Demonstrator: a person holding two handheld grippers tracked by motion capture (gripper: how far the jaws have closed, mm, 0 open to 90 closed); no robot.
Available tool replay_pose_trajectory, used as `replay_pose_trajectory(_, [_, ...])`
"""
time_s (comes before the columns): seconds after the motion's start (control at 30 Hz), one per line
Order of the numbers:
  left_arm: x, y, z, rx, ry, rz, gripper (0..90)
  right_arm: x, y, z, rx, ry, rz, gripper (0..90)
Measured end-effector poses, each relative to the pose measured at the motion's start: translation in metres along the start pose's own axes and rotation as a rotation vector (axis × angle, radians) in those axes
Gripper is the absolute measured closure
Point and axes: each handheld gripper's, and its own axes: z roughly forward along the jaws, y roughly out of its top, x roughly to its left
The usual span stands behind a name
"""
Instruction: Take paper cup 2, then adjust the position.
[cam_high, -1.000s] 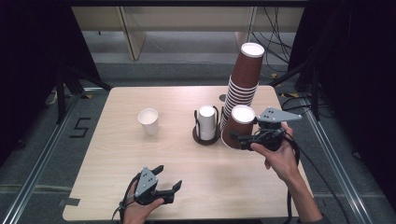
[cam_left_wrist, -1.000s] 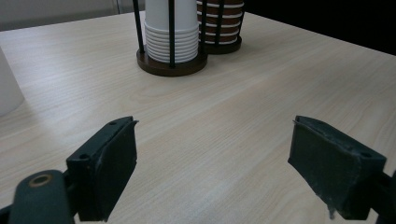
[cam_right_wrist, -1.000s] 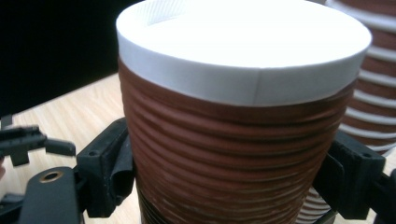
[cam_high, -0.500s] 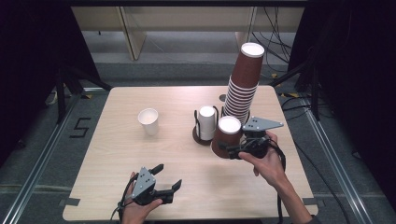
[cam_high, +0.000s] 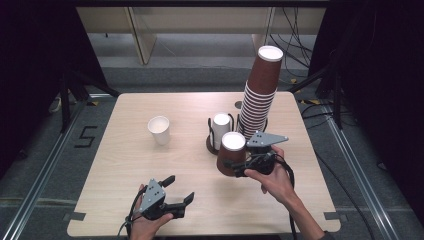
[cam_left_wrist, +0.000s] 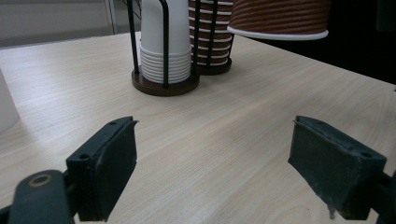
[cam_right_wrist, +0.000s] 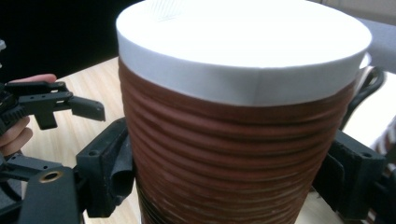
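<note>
One brown ribbed cup (cam_high: 232, 154), upside down with its white base up, sits between the fingers of the right gripper (cam_high: 239, 166), which press on its ribbed wall from both sides. It hangs over the tabletop (cam_high: 120, 165) just in front of the black wire holder (cam_high: 216, 140) and the tall stack of brown cups (cam_high: 260, 100). From the left gripper view its rim (cam_left_wrist: 275, 33) is clear of the wood, so it is not yet set down. By my reading, one cup has been taken off the stack and the placing is what remains, somewhere on the open wood nearer the person.

Inside the wire holder stands a short stack of white cups (cam_left_wrist: 161, 44), also inverted. A single white cup (cam_high: 159, 130) stands upright and well apart to the left.

At the near edge, the left gripper (cam_high: 177, 190) rests low with its fingers about half open and nothing between them.
</note>
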Motion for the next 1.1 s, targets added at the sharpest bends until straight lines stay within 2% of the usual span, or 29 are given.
replay_pose_trajectory(0.1, [0.0, 0.0, 0.001, -0.014, -0.009, -0.005, 14.6, 0.005, -0.002, 0.004, 0.007, -0.002, 0.013, 17.7])
replay_pose_trajectory(0.13, [0.001, 0.0, 0.001, -0.015, -0.008, -0.007, 14.6, 0.006, -0.002, 0.006, 0.01, 0.012, 0.011, 17.8])
replay_pose_trajectory(0.2, [0.001, 0.0, 0.001, -0.015, -0.008, -0.006, 14.6, 0.008, -0.003, 0.009, 0.014, 0.034, 0.003, 17.7])
replay_pose_trajectory(0.23, [0.001, 0.0, 0.001, -0.015, -0.008, -0.006, 14.6, 0.01, -0.003, 0.01, 0.022, 0.025, 0.002, 17.7])
replay_pose_trajectory(0.27, [0.0, 0.001, 0.0, -0.007, -0.003, -0.004, 14.6, 0.009, -0.003, 0.011, 0.019, 0.024, -0.02, 17.8])
replay_pose_trajectory(0.33, [0.0, 0.001, -0.001, -0.003, -0.002, -0.002, 14.6, 0.013, -0.003, 0.012, 0.028, 0.027, 0.0, 17.8])
replay_pose_trajectory(0.37, [0.0, 0.001, 0.0, -0.007, -0.003, -0.002, 14.6, 0.012, -0.003, 0.014, 0.02, 0.038, -0.024, 17.8])
replay_pose_trajectory(0.43, [0.0, 0.001, 0.0, -0.015, -0.009, -0.003, 14.6, 0.015, -0.004, 0.015, 0.026, 0.037, -0.001, 17.8])
replay_pose_trajectory(0.5, [0.0, 0.001, 0.0, -0.016, -0.011, -0.002, 14.6, 0.016, -0.004, 0.016, 0.028, 0.038, -0.024, 17.7])
replay_pose_trajectory(0.67, [0.0, 0.001, -0.001, -0.012, -0.007, -0.002, 14.6, 0.02, -0.006, 0.022, 0.032, 0.068, -0.015, 17.7])
replay_pose_trajectory(0.77, [-0.001, 0.002, -0.002, -0.023, -0.016, -0.013, 14.6, 0.023, -0.006, 0.024, 0.03, 0.064, -0.024, 17.8])
replay_pose_trajectory(0.83, [-0.002, 0.003, -0.003, -0.044, -0.036, -0.023, 14.6, 0.026, -0.006, 0.027, 0.028, 0.073, -0.025, 17.7])
replay_pose_trajectory(0.87, [-0.002, 0.003, -0.001, -0.07, -0.052, -0.035, 14.6, 0.028, -0.006, 0.027, 0.041, 0.078, -0.006, 17.8])
replay_pose_trajectory(0.9, [-0.003, 0.004, -0.003, -0.065, -0.049, -0.033, 14.6, 0.029, -0.006, 0.029, 0.034, 0.082, -0.025, 17.8])
replay_pose_trajectory(1.0, [-0.004, 0.004, -0.001, -0.092, -0.075, -0.046, 14.6, 0.032, -0.005, 0.032, 0.033, 0.093, -0.033, 17.8])
replay_pose_trajectory(1.03, [-0.005, 0.005, -0.002, -0.082, -0.072, -0.043, 14.6, 0.032, -0.005, 0.034, 0.025, 0.101, -0.04, 17.8])
replay_pose_trajectory(1.07, [-0.006, 0.006, -0.002, -0.08, -0.08, -0.044, 14.5, 0.035, -0.005, 0.036, 0.019, 0.099, -0.017, 17.8])
replay_pose_trajectory(1.1, [-0.007, 0.005, 0.0, -0.094, -0.094, -0.047, 14.6, 0.035, -0.004, 0.036, 0.023, 0.109, -0.042, 17.8])
